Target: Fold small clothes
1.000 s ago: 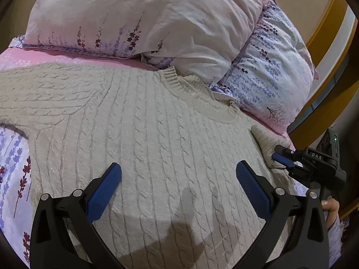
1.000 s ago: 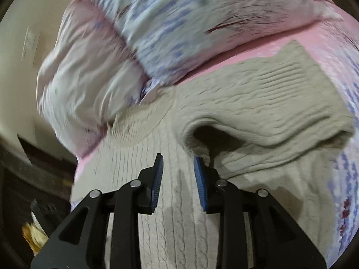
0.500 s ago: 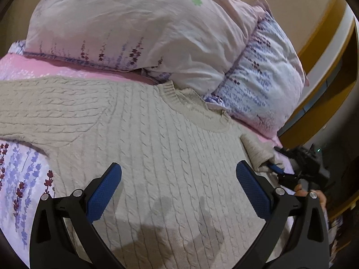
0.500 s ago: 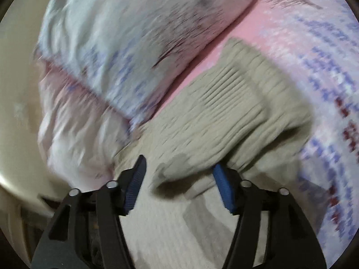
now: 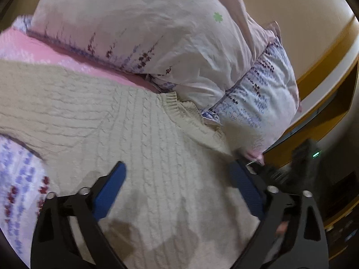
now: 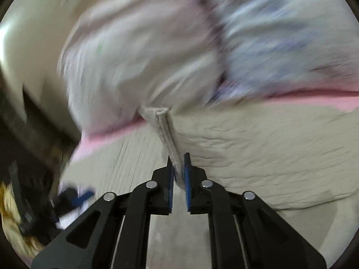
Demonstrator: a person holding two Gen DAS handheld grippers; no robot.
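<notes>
Left gripper: blue-padded jaws spread wide, nothing between them, hovering over the body of the beige cable-knit sweater, which lies flat on the bed beneath and ahead of the jaws. One sleeve runs off to the left of the jaws. Beyond the jaw tips, the ribbed neckline. Past that, the pink bedsheet with purple flower print, then two pale floral pillows stacked against the wall. Right gripper: jaws closed tight on a ribbed beige edge of the sweater, the pinched strip standing up and running straight ahead from the jaw tips. Knit spreads to either side of the jaws. Farther on, pink sheet and pillows, badly motion-blurred.
</notes>
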